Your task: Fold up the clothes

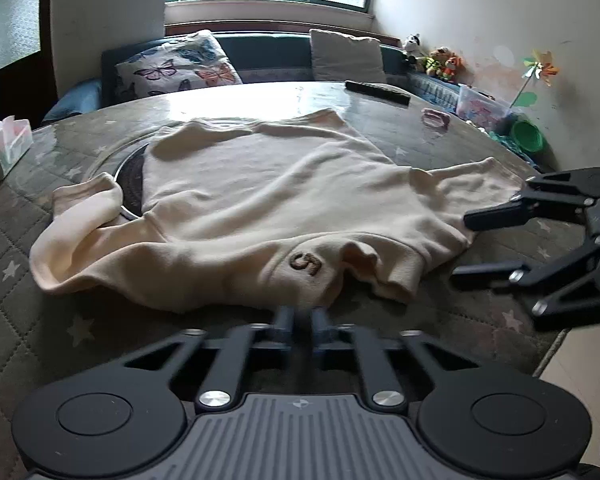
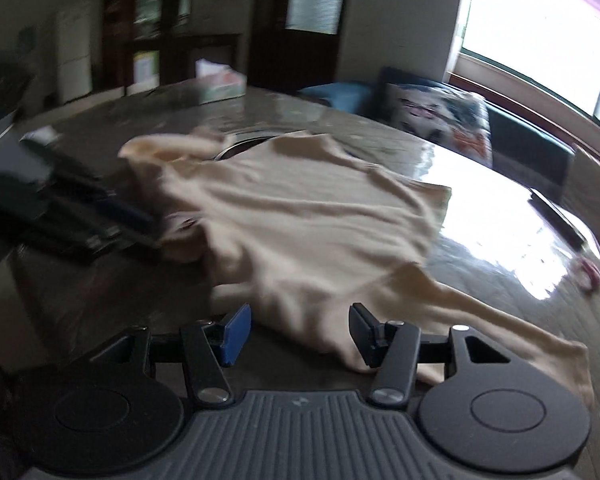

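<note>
A cream sweatshirt with a brown "5" patch lies spread on the round table, sleeves out to both sides; it also shows in the right wrist view. My left gripper is shut on the sweatshirt's near edge just below the patch; it shows blurred in the right wrist view. My right gripper is open, its fingers either side of the shirt's right shoulder edge, near the right sleeve. In the left wrist view it sits open at the shirt's right side.
The table has a quilted star-pattern cover and a round inset under the shirt. A tissue box stands at the left, a remote and a pink item at the far right. A sofa with cushions lies behind.
</note>
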`<control>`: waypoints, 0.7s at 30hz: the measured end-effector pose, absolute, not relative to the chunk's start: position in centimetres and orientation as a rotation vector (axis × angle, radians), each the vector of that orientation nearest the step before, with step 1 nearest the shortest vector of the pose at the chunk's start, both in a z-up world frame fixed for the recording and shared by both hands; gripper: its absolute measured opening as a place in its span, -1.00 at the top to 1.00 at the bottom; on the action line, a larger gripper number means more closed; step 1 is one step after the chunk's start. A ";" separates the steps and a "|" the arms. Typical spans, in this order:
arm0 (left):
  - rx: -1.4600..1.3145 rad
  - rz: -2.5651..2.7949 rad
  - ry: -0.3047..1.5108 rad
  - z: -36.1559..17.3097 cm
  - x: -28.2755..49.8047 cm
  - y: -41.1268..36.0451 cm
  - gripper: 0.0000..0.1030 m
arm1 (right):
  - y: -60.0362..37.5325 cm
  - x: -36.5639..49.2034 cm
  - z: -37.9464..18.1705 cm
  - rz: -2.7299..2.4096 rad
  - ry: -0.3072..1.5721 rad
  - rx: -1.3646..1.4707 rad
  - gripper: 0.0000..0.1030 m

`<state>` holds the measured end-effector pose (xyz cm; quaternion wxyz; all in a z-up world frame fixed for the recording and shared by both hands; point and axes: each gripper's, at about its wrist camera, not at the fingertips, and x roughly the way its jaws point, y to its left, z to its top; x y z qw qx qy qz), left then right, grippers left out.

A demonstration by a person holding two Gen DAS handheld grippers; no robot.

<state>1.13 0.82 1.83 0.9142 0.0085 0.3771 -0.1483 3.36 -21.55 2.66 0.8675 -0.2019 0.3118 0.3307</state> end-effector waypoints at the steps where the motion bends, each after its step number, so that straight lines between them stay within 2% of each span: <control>1: 0.016 -0.313 0.774 2.1 1.0 0.9 0.96 | -21.2 3.2 2.5 0.700 0.651 -0.436 -0.04; 6: -0.019 -0.397 0.705 5.8 -0.7 2.5 1.00 | -20.6 2.0 3.2 0.748 0.621 -0.489 0.01; 10: 0.032 -0.360 0.723 5.7 -0.4 3.1 1.00 | -20.4 1.3 3.4 0.786 0.604 -0.505 0.01; 13: 0.074 -0.399 0.741 5.1 -0.6 2.3 0.96 | -19.4 1.1 2.6 0.808 0.609 -0.538 0.14; 15: 0.140 -0.431 0.724 4.9 -1.2 1.1 0.93 | -18.8 1.3 1.9 0.811 0.632 -0.556 0.32; 17: 0.187 -0.447 0.710 4.7 -1.5 0.3 0.81 | -18.5 1.7 1.4 0.817 0.665 -0.529 0.36; 19: 0.190 -0.447 0.712 4.4 -1.3 0.0 0.44 | -18.4 2.1 1.2 0.808 0.686 -0.495 0.36; 21: 0.194 -0.422 0.701 4.3 -0.9 -0.1 0.40 | -18.4 2.7 1.0 0.790 0.709 -0.445 0.38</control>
